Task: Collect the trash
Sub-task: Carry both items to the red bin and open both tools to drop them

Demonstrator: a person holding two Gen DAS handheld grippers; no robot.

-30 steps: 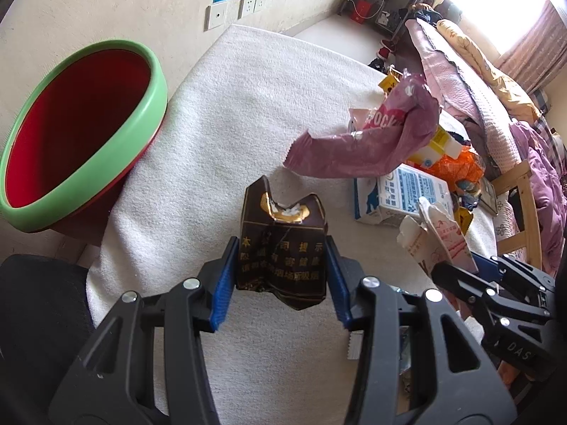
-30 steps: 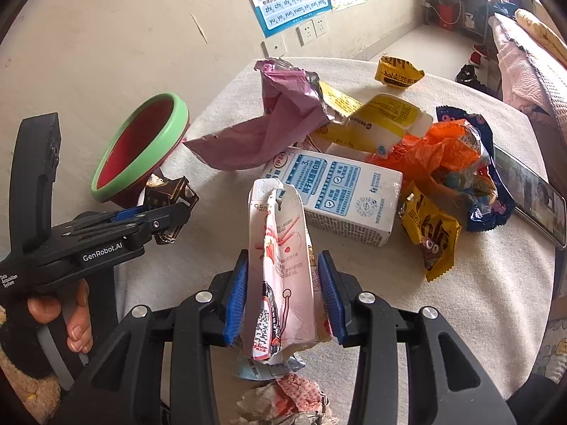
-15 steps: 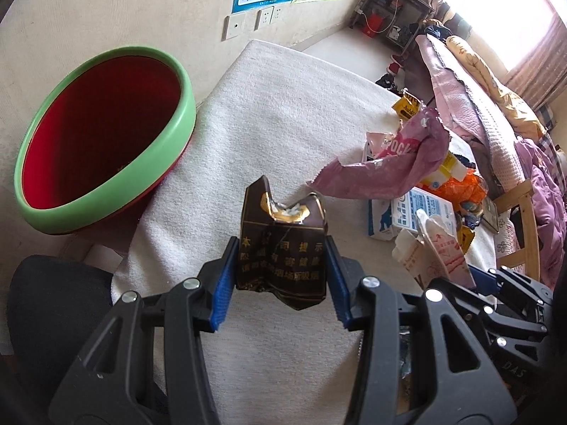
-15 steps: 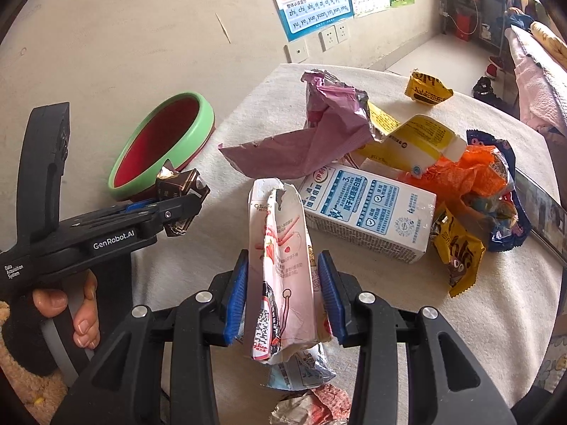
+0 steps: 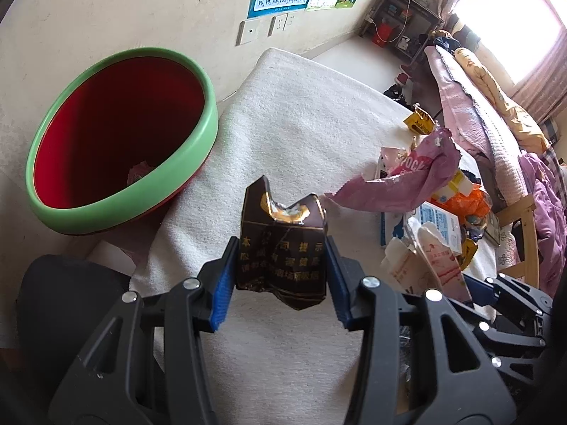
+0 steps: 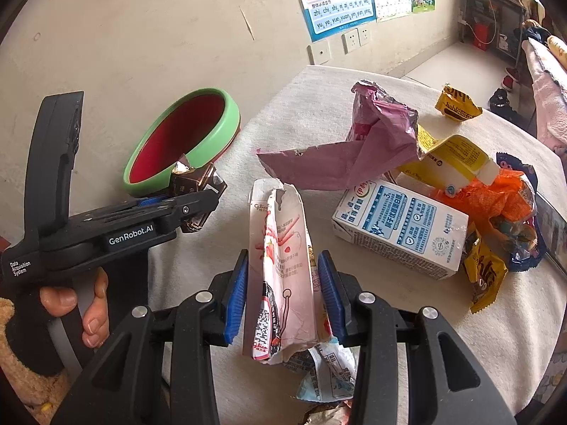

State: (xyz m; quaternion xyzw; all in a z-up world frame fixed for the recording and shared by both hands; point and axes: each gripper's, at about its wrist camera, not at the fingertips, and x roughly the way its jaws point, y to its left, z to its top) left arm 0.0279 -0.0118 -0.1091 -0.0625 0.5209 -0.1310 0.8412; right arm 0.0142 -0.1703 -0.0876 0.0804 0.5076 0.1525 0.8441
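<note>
My left gripper [image 5: 280, 278] is shut on a crumpled dark brown packet [image 5: 283, 244] with gold print, held above the white-clothed table [image 5: 301, 113]. A red bin with a green rim [image 5: 124, 134] stands off the table's left edge, up and left of the packet. My right gripper [image 6: 282, 292] is shut on a torn pink-and-white snack box [image 6: 281, 258]. In the right wrist view the left gripper [image 6: 198, 205] with the brown packet [image 6: 193, 180] hangs in front of the bin [image 6: 184, 138], a hand [image 6: 88, 308] on its handle. The snack box [image 5: 439, 265] also shows in the left wrist view.
More trash lies on the table: a pink foil bag [image 6: 354, 152], a blue-and-white milk carton [image 6: 400, 226], a yellow carton [image 6: 453, 163], an orange bag [image 6: 503, 202], yellow wrappers [image 6: 457, 106]. A black chair seat [image 5: 63, 301] sits below the bin. A bed [image 5: 496, 113] stands on the right.
Both grippers, each still holding its piece of trash, have drifted left toward the bin, which now looms larger and nearer in both views.
</note>
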